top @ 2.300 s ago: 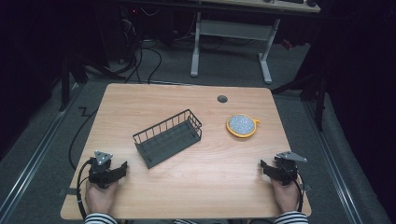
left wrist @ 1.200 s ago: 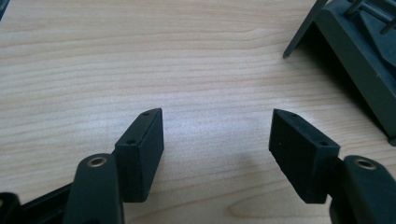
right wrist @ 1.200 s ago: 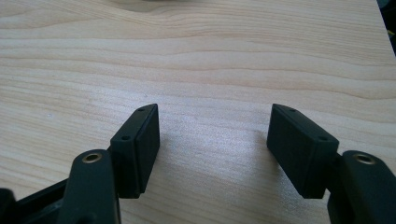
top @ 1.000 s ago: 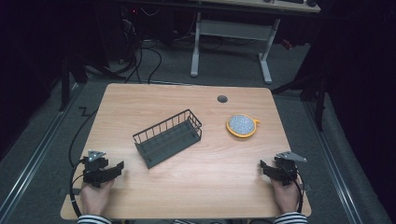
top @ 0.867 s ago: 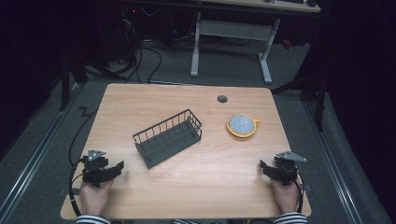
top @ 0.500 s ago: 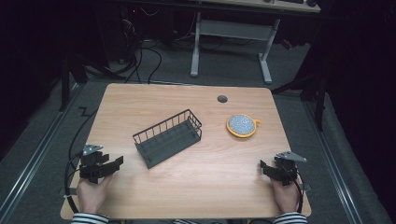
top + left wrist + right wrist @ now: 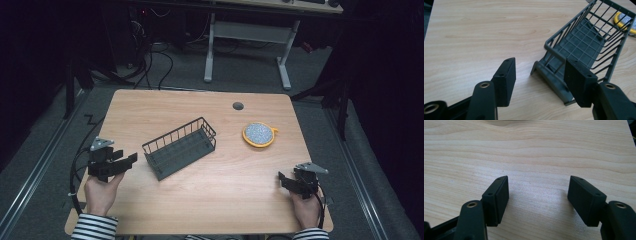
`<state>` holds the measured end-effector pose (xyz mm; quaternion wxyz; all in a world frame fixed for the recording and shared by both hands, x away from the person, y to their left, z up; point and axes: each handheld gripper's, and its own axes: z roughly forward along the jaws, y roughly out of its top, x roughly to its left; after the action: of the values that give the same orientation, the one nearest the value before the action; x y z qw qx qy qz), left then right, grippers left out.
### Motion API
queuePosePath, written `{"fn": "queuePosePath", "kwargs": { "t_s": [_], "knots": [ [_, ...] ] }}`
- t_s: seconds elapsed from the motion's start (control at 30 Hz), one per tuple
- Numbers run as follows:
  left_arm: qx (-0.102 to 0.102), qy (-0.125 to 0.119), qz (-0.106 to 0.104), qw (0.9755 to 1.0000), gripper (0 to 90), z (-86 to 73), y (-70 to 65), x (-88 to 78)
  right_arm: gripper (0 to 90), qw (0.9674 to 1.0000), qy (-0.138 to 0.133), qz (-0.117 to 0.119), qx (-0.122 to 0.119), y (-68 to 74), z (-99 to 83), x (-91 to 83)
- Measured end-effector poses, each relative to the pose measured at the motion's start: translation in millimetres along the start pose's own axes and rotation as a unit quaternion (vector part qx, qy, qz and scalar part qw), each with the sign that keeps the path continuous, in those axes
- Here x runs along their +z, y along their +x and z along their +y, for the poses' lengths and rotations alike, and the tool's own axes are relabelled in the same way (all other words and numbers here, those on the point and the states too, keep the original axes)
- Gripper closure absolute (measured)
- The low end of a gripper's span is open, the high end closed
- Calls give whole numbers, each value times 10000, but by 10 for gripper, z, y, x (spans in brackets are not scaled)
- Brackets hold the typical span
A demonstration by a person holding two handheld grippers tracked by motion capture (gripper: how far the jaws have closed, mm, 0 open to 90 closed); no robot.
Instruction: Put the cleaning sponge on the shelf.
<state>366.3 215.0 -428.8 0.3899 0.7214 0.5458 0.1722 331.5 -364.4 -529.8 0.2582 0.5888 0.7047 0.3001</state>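
A dark wire basket (image 7: pixel 180 147) stands slantwise near the table's middle; in the left gripper view the basket (image 7: pixel 584 42) lies just beyond the jaws, tilted, its near corner toward me. My left gripper (image 7: pixel 131 160) hovers left of it, raised off the table. Its jaws have just been closing partway, and they stand apart with nothing between them (image 7: pixel 540 64). A round yellow dish (image 7: pixel 258 134) with a speckled silver inside sits right of the basket. My right gripper (image 7: pixel 281 179) rests low at the front right, open over bare wood (image 7: pixel 539 180).
A small dark grommet hole (image 7: pixel 238 105) lies at the table's back. The yellow dish's rim (image 7: pixel 622 20) peeks past the basket's far end. Cables trail off the table's left edge (image 7: pixel 75 165). Dark floor and a desk frame (image 7: pixel 247 35) lie behind.
My left gripper has risen from the table's front left and drifted slightly away from the front edge, its jaws narrowing. The right gripper, basket and dish have stayed put.
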Motion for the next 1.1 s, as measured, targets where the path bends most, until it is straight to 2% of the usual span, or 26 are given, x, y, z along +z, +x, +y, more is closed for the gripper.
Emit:
{"fn": "queuePosePath", "kwargs": {
  "t_s": [0.27,0.33,0.47,0.73,0.9,1.1],
  "knots": [
    [89,149,-54,9998,440,141,-94,143,333,10000,8,15,-41,0,0,-1],
    [272,230,54,9993,443,210,-152,216,333,10000,8,15,-42,0,0,-1],
    [293,370,34,9989,453,284,-192,341,332,10000,7,16,-42,-1,0,0],
    [378,717,172,9966,507,342,-186,522,332,10000,7,22,-45,0,0,-1],
    [428,810,258,9955,533,365,-189,563,331,10000,6,26,-49,-1,0,-1],
    [379,887,218,9951,614,365,-178,617,331,10000,13,32,-45,-2,0,-2]
  ]
}}
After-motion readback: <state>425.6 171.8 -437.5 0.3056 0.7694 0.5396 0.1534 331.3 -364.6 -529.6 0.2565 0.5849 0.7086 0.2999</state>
